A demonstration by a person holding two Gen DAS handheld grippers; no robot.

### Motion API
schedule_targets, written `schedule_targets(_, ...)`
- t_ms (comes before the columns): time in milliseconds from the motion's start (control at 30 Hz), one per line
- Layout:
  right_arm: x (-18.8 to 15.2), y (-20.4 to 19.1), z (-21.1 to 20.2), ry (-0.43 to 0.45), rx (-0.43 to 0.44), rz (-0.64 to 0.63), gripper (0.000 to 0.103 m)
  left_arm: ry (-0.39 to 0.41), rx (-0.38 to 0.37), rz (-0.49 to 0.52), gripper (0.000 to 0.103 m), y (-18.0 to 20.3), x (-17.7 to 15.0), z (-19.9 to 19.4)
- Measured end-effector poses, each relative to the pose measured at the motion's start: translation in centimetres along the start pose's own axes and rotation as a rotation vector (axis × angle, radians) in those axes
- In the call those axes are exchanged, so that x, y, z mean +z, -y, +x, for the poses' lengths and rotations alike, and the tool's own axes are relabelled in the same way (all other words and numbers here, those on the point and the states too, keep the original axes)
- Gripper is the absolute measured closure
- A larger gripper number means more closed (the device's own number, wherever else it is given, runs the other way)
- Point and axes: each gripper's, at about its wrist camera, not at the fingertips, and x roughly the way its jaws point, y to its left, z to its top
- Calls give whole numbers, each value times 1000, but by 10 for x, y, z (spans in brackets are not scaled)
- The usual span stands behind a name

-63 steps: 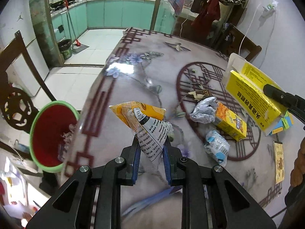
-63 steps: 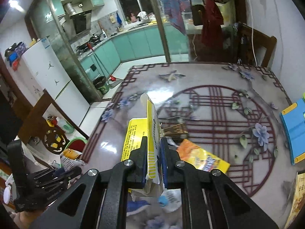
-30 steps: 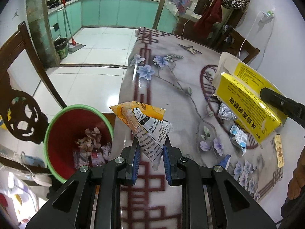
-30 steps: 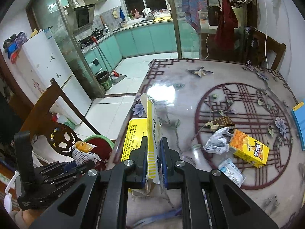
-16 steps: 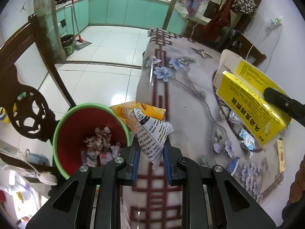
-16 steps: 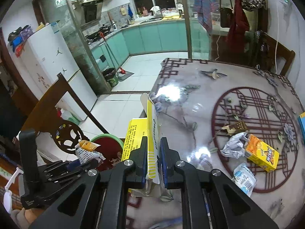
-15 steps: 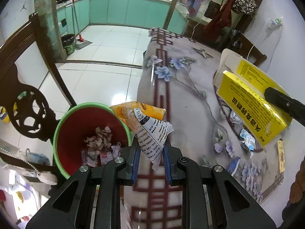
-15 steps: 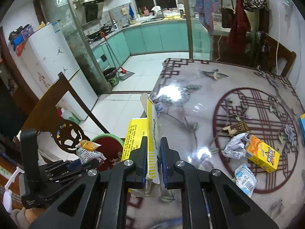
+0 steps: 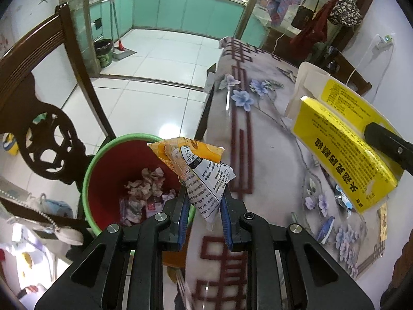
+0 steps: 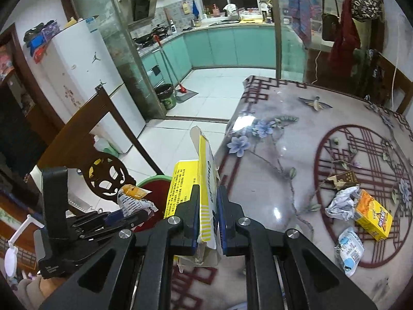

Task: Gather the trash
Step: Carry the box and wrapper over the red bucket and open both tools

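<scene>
My left gripper (image 9: 204,199) is shut on an orange and white snack wrapper (image 9: 204,170), held over the right rim of a red bin with a green rim (image 9: 103,152) that stands on the floor beside the table. Crumpled paper lies inside the bin. My right gripper (image 10: 207,201) is shut on an open yellow carton (image 10: 192,180), above the table's near left edge; the carton (image 9: 338,139) also shows at the right of the left wrist view. On the table lie a crumpled white wrapper (image 10: 342,204), an orange box (image 10: 373,214) and a blue-white packet (image 10: 348,252).
A dark wooden chair (image 9: 41,108) stands left of the bin, close to it. The table (image 10: 284,155) wears a glossy flowered cloth. A small brown scrap (image 10: 340,178) lies near the wrappers. White floor tiles (image 9: 160,64) stretch toward teal kitchen cabinets, a fridge (image 10: 85,77) and a dark bucket (image 10: 166,95).
Both grippers have carried their loads leftward off the table toward the bin. The wrapper now hangs over the bin's rim, and the bin looks larger and closer.
</scene>
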Motion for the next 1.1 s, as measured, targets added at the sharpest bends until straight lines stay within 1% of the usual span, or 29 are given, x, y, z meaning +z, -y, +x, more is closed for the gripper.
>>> schedule_targets(400, -5, -22, 24, -53, 37, -25, 93, -49, 54, -70, 82, -38, -5, 19)
schedule_targets(733, -7, -34, 46, -98, 50, -29, 93, -85, 71, -102, 82, -55, -7, 33)
schedule_targets(1100, -6, -34, 81, -160, 75, 0, 93, -105, 83, -135, 82, -76, 1, 45)
